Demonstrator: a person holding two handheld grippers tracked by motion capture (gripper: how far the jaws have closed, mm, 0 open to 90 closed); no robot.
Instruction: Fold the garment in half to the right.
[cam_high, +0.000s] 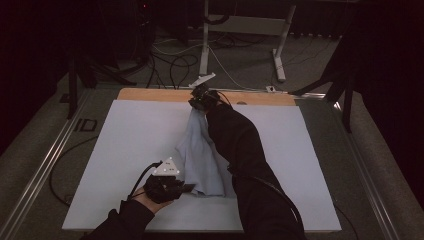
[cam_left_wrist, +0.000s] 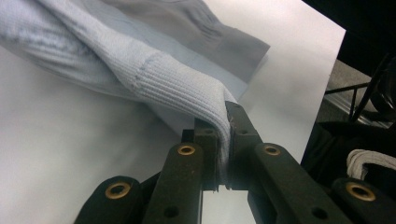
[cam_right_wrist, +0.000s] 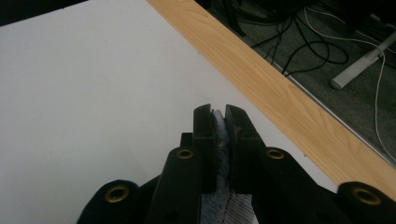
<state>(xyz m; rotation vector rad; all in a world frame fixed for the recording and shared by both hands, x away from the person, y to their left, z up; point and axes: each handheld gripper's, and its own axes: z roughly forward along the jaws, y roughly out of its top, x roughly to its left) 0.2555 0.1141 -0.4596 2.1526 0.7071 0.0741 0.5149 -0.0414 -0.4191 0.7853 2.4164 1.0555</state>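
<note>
Left claw (cam_high: 186, 188) at near edge of white desk (cam_high: 125, 150) is clenched on ribbed hem of pale blue sweater (cam_high: 200, 160). Knit looks soft, light, floppy; best held by edges/corners. Stretched btwn claws toward far side, where right claw (cam_high: 196, 104) pinches its other end.

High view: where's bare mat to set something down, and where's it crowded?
Free: the white mat left of the light blue knit garment, up to the wooden strip; also the mat right of the right sleeve. Crowded: the middle, where the garment stretches between the left gripper near and the right gripper far.
</note>
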